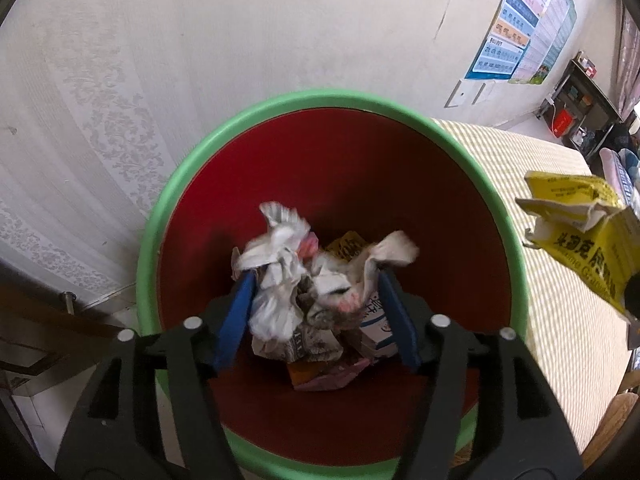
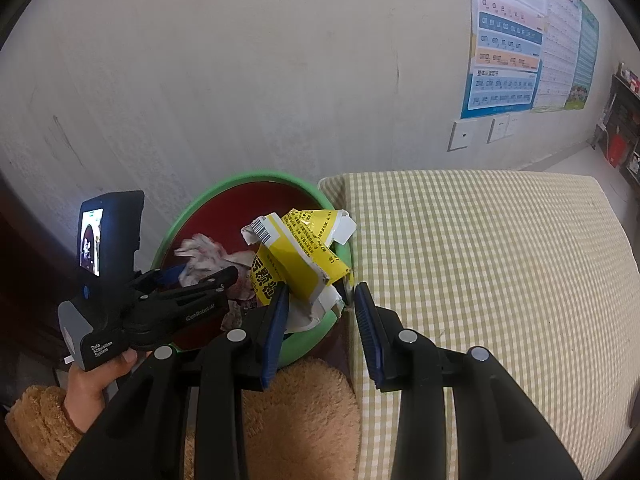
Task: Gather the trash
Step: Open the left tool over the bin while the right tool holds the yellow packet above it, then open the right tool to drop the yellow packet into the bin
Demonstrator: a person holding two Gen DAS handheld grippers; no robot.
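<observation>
Dropping into the red-lined bin (image 1: 332,168) with the green rim is a crumpled wad of white paper (image 1: 280,264), blurred and sitting between the blue pads of the left gripper (image 1: 316,276). Those jaws stand apart and I can't see the pads pressing on the wad, so it looks let go. That gripper points steeply down into the bin, and in the right wrist view a bare hand (image 2: 94,388) in a fuzzy tan sleeve (image 2: 36,428) holds its handle from below.

The right gripper (image 2: 320,292) tilts down over the bin's near edge with one torn yellow carton (image 2: 298,256) between its fingers; the left pad is against the carton, but whether the right pad touches I can't tell (there's a visible gap on that side).

Counting: one bin, two grippers, one yellow carton, one falling paper wad. At the bin's bottom there's a small heap (image 1: 336,344) of scraps, including a blue-and-white box and something pink, too jumbled to count. Right beside the bin is a green-checked cushion (image 2: 480,264), and posters (image 2: 520,36) hang on the wall behind.
</observation>
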